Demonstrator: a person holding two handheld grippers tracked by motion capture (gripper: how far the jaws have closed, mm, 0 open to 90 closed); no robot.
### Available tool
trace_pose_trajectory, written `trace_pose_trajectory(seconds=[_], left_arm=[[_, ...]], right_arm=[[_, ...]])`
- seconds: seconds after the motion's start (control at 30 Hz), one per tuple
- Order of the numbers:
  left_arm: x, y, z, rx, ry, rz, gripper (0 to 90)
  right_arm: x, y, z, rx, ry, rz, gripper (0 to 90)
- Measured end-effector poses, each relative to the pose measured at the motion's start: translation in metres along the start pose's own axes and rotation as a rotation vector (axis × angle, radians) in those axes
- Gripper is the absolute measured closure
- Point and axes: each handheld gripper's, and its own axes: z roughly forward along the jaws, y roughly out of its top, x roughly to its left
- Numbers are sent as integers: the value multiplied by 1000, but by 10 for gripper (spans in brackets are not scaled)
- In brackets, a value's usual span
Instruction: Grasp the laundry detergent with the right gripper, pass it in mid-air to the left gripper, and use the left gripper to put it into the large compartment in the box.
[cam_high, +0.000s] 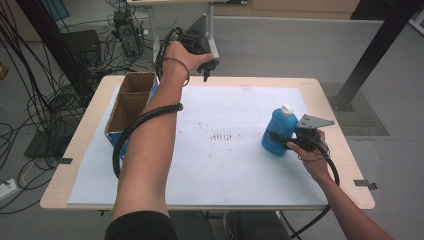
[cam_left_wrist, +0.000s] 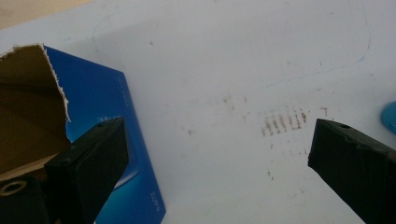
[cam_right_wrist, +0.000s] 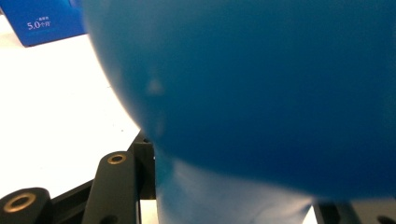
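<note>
While the person's right forearm comes in from the 5 o'clock corner of the high view, the right gripper (cam_high: 280, 141) pinches a blue plastic bottle with a white cap (cam_high: 279, 131) around its lower body. That bottle stands upright on the white sheet (cam_high: 225, 170) covering the light wooden table (cam_high: 345, 165), toward 3 o'clock of the sheet. Seen from the right gripper view, the bottle's blue wall (cam_right_wrist: 261, 93) presses close between the black jaws, and a blue box face with white print sits at 11 o'clock. Farther off, an open cardboard box with blue printed sides (cam_high: 131, 102) rests at 10 o'clock on the table, its brown inside showing. Beyond it, the left gripper (cam_high: 207, 67) hangs over the far edge near 12 o'clock, its jaws spread wide with nothing between them; its own view looks down on the box's torn rim (cam_left_wrist: 53, 88) and the sheet's faint brown marks (cam_left_wrist: 282, 123).
</note>
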Motion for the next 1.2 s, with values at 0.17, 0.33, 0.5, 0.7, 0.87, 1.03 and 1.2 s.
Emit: trace_pose_trajectory(seconds=[0.17,0.33,0.5,0.7,0.87,1.03,1.2], left_arm=[[0,0,-1,1,2,3,55],[0,0,-2,-3,4,1,56],[0,0,-2,-2,3,6,57],[-2,-1,-3,-3,-1,12,56],[0,-1,-5,-3,-2,13,56],[2,-3,-6,-7,-1,14,56],[2,-3,-7,-8,-2,16,56]], right_arm=[[0,0,0,0,0,-3,454],[0,0,0,1,1,-3,455],[-1,0,0,1,1,-3,455],[0,1,0,3,1,0,455],[0,1,0,6,-1,0,455],[0,1,0,7,0,2,455],[0,2,0,11,-3,4,455]])
